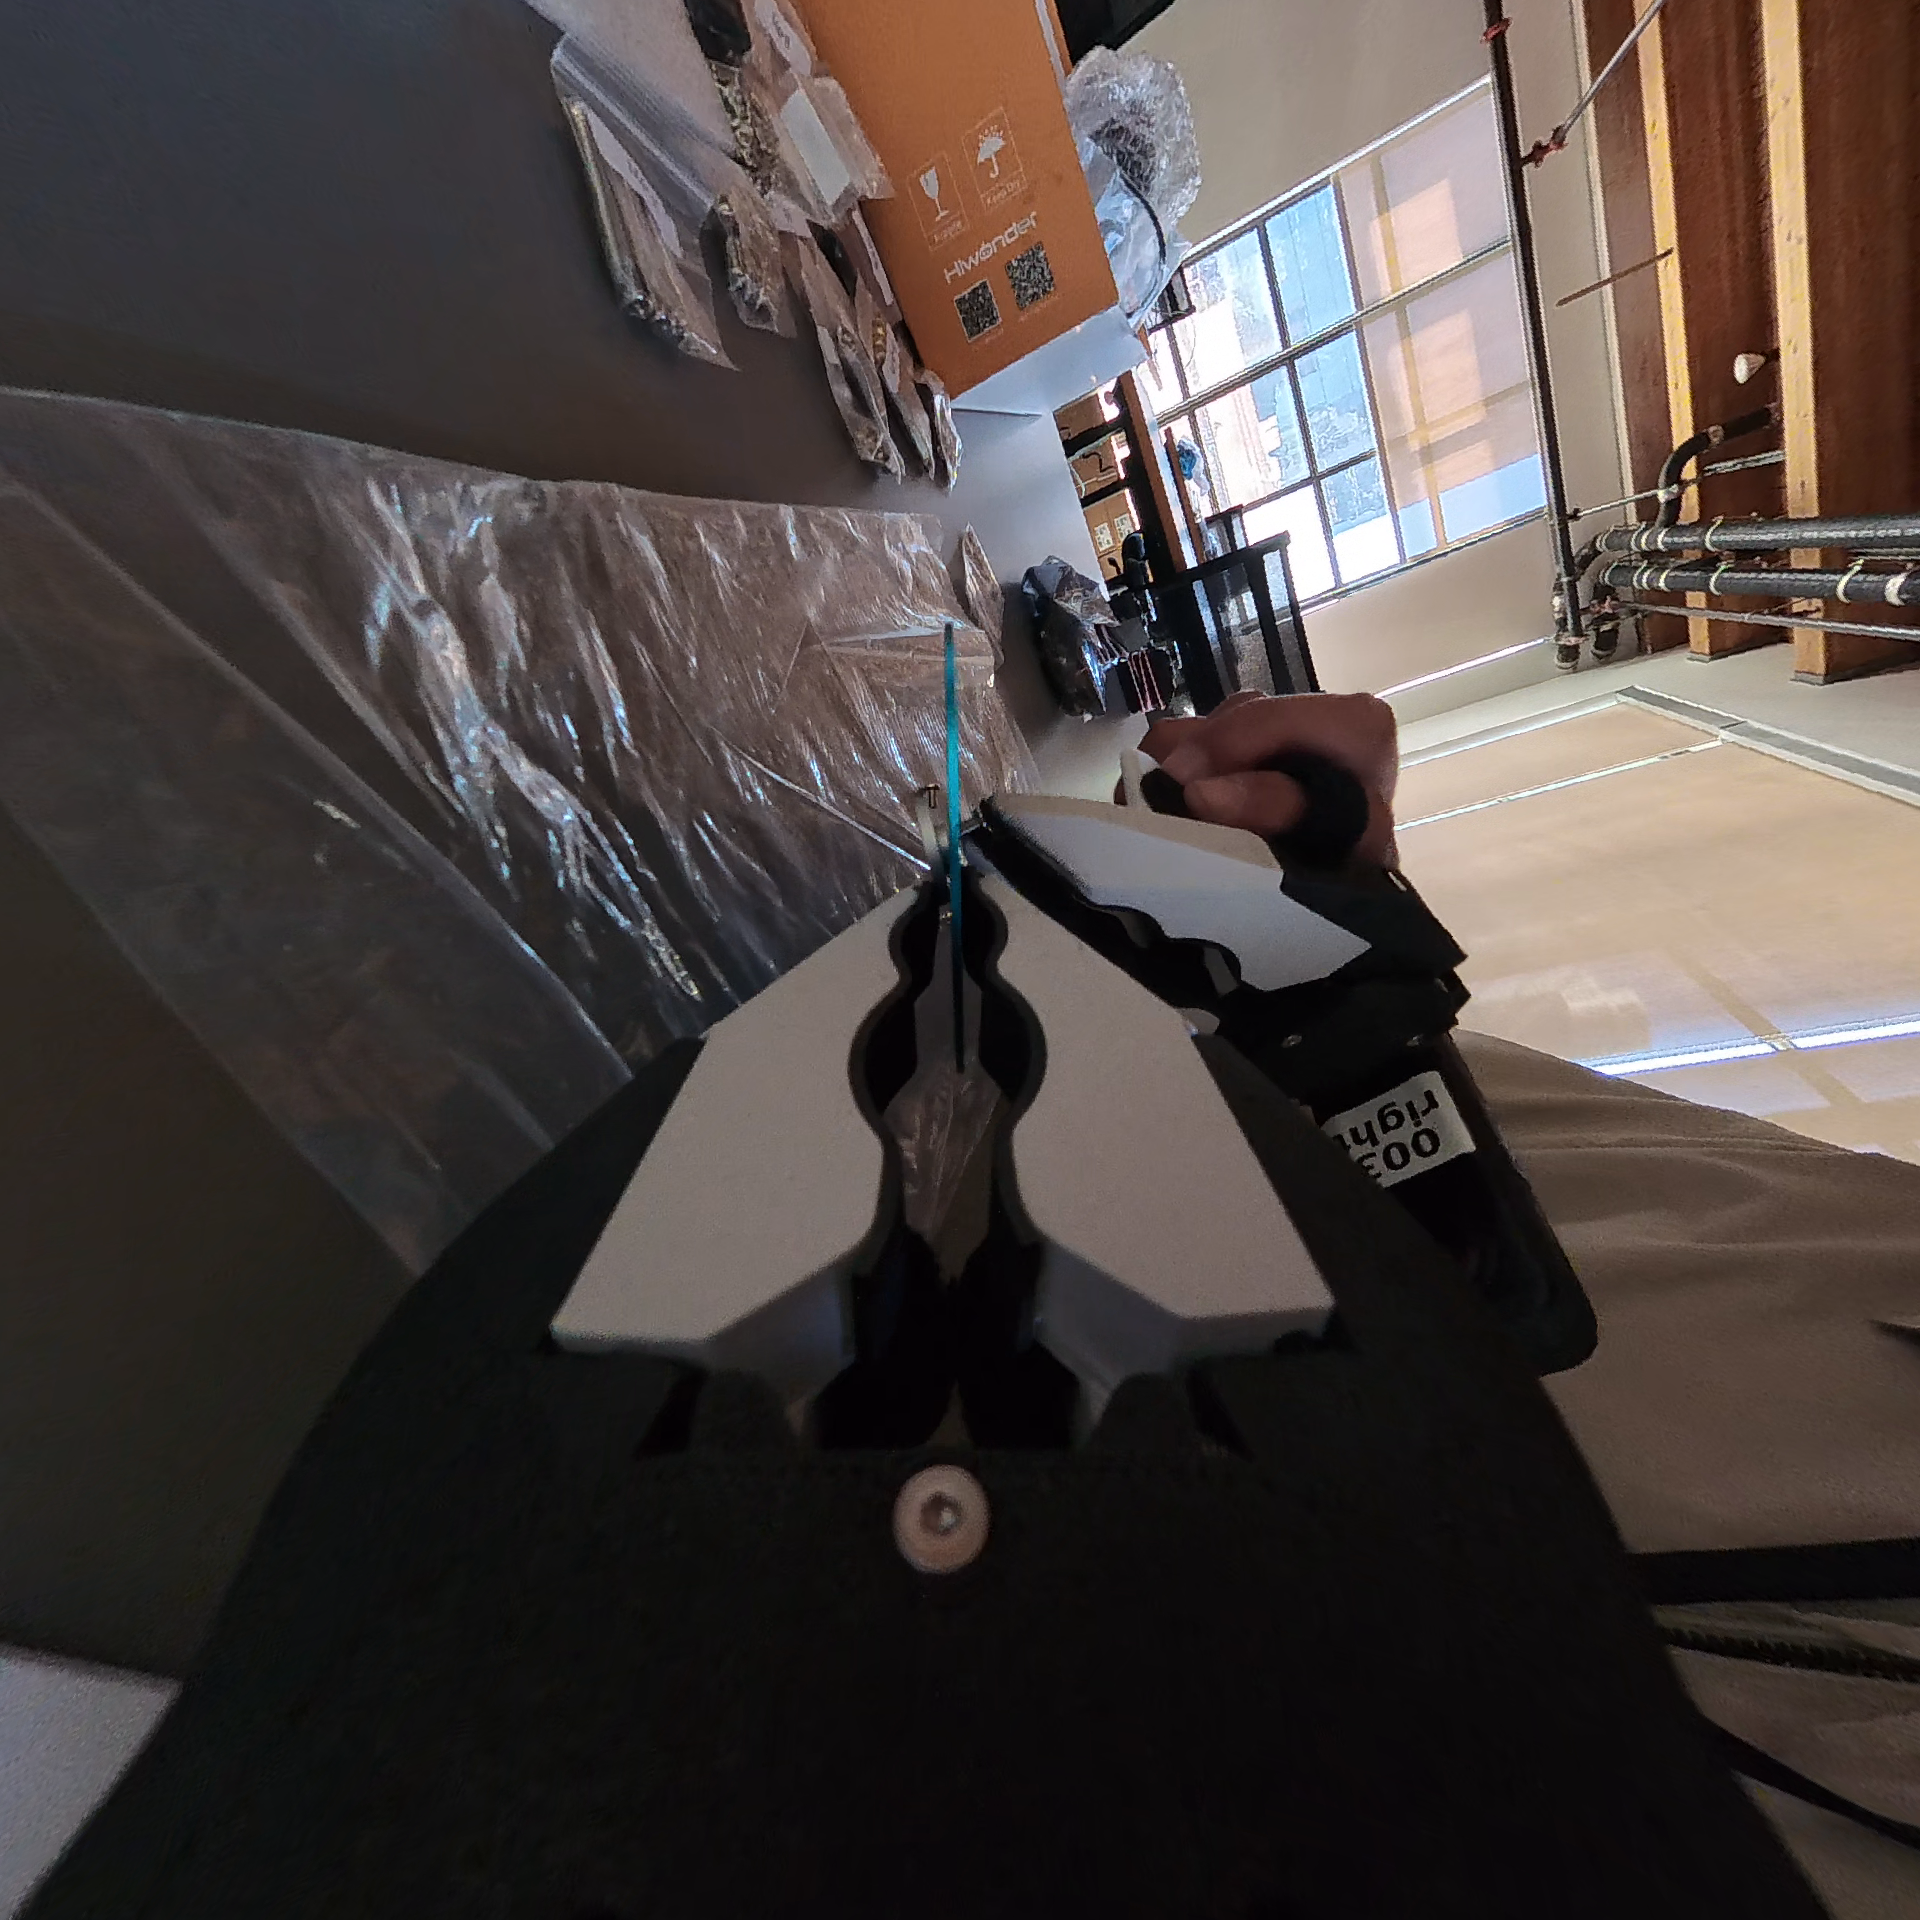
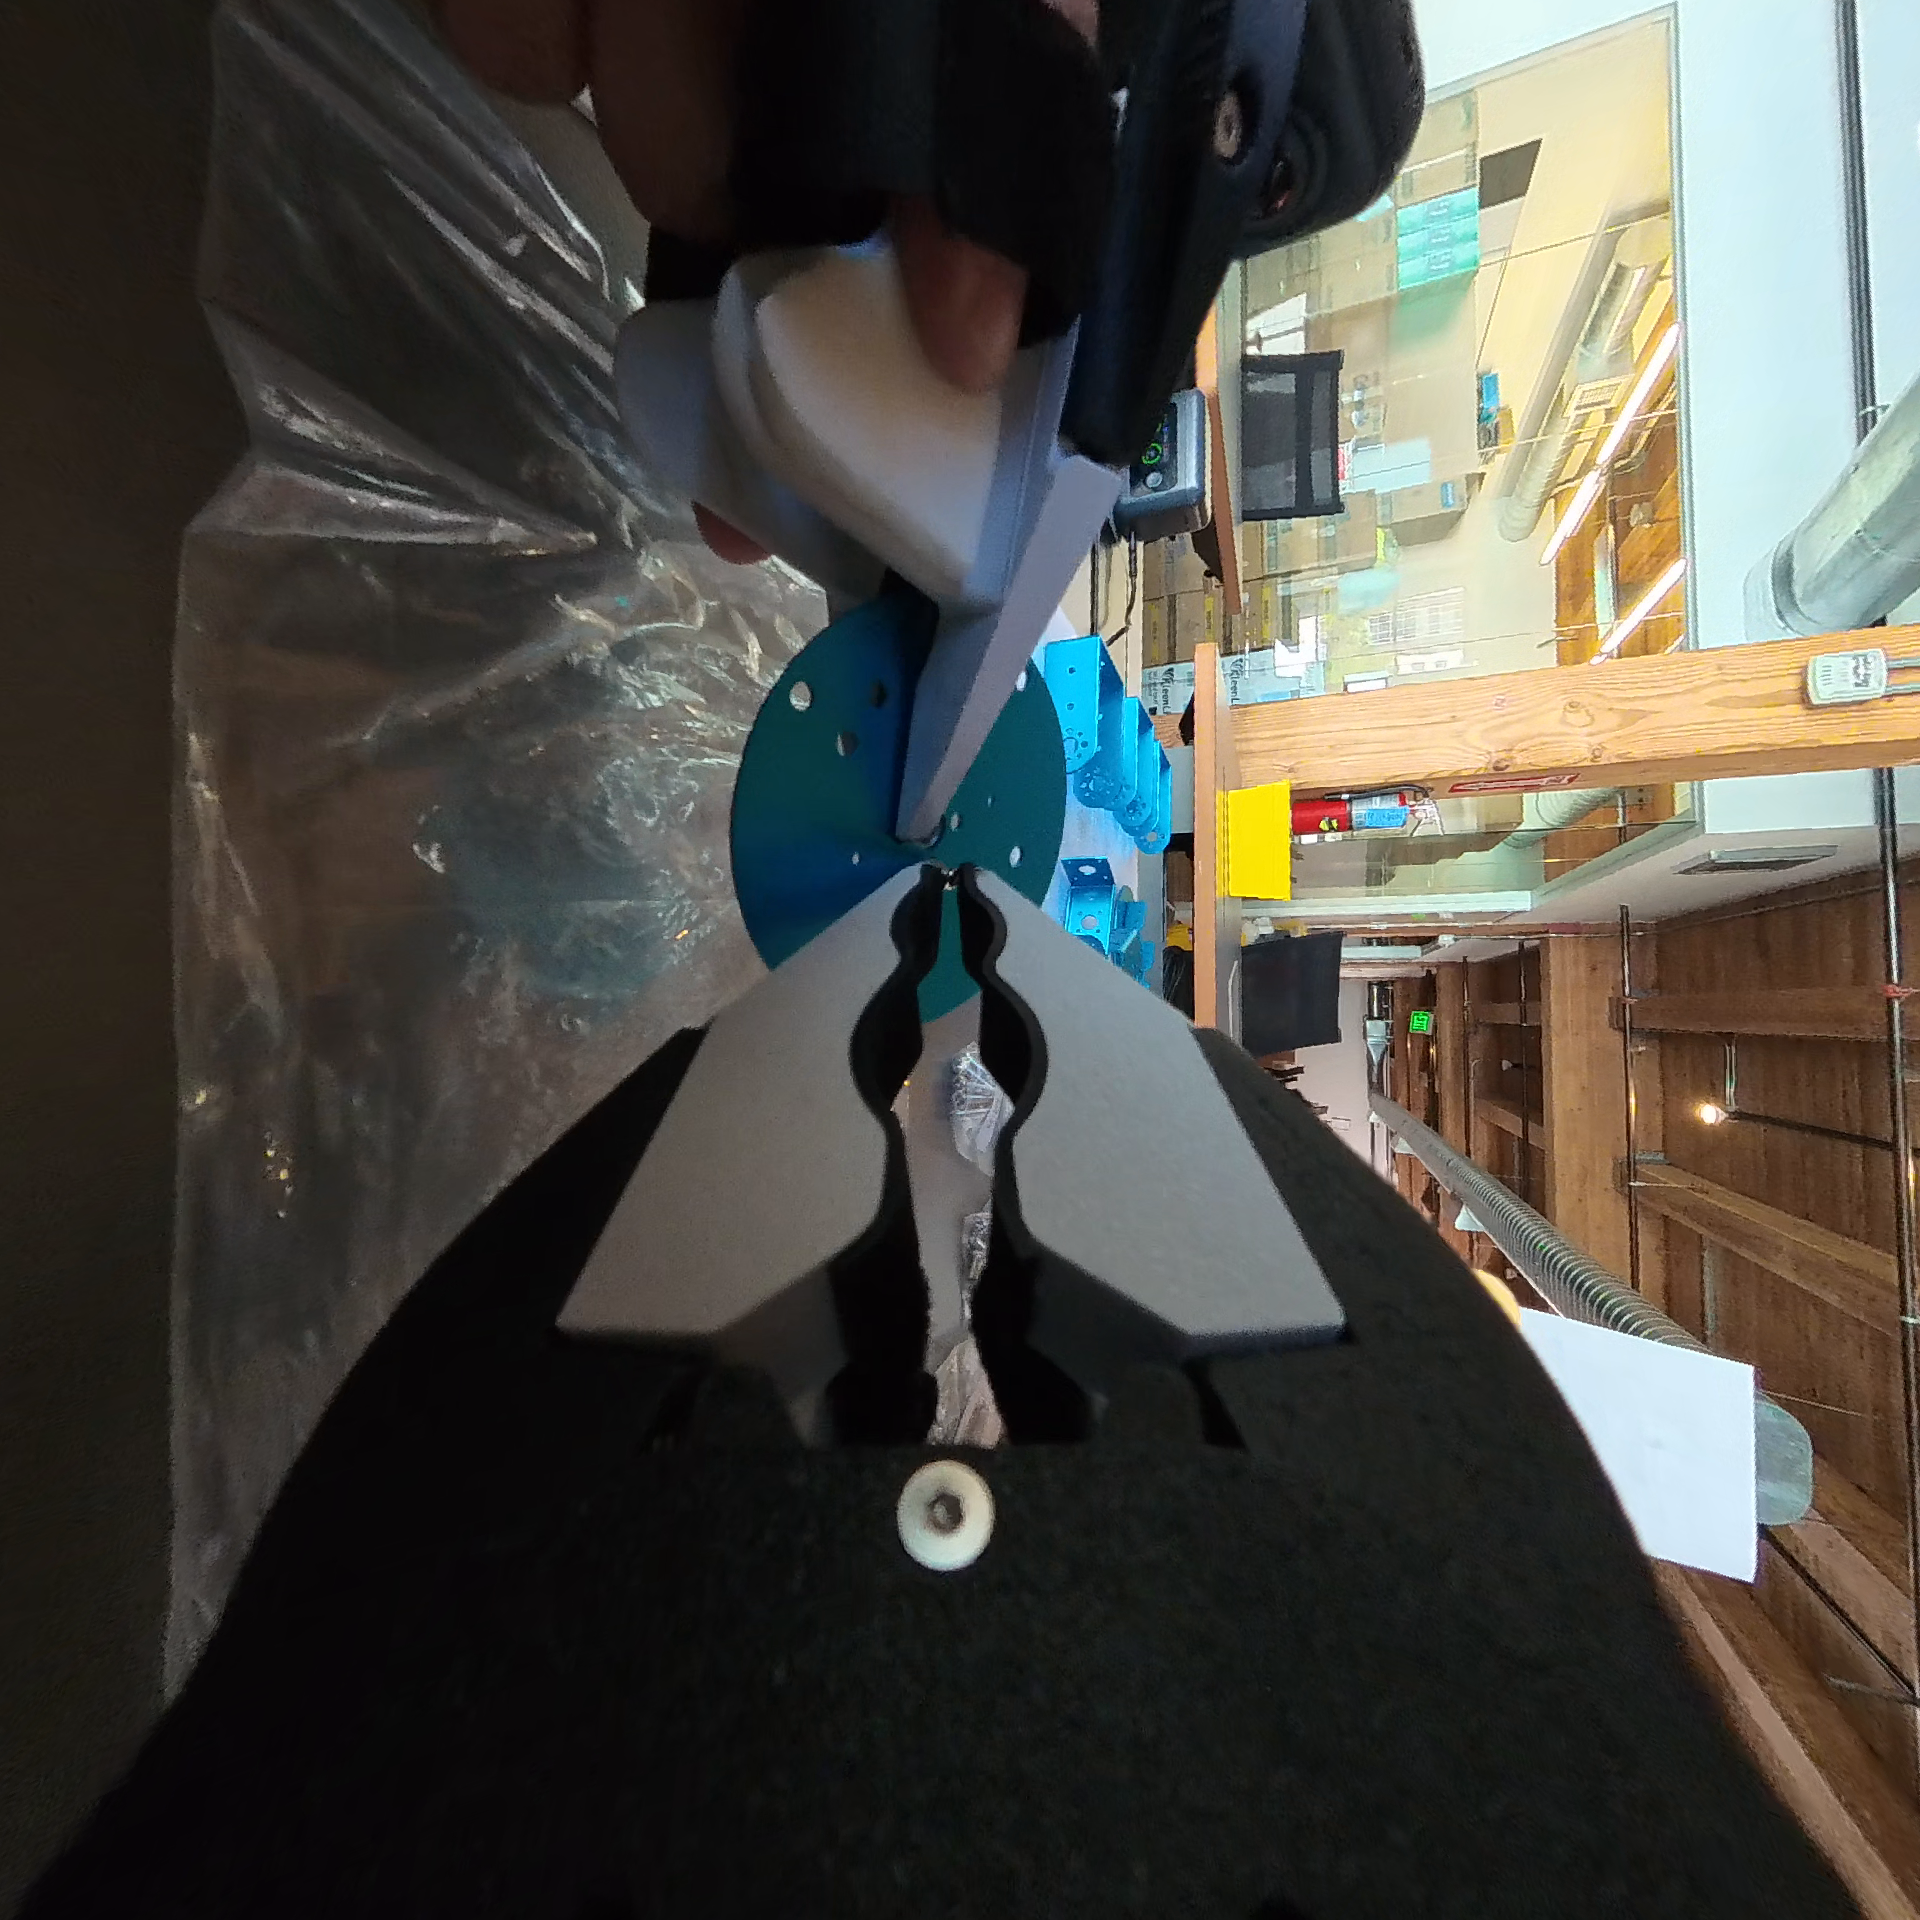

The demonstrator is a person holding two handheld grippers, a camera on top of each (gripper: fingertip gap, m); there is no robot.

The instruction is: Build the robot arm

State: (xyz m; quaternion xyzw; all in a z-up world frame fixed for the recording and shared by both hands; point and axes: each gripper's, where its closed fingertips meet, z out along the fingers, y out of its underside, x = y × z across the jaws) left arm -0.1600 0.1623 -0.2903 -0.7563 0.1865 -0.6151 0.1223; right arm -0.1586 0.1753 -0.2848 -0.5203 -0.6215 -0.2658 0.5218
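The blue perforated disc (image 1: 951, 831) is clamped edge-on in the left tool (image 1: 951, 894), apparently to steady it. At its centre hole, something tiny is pinched by the closed right tool (image 2: 948, 871).

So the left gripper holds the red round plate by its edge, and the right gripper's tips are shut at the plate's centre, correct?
One error: the plate is teal-blue, not red, as the right wrist view shows. The rest stands: the left gripper clamps it edge-on, and the right gripper has its tips shut at the centre.
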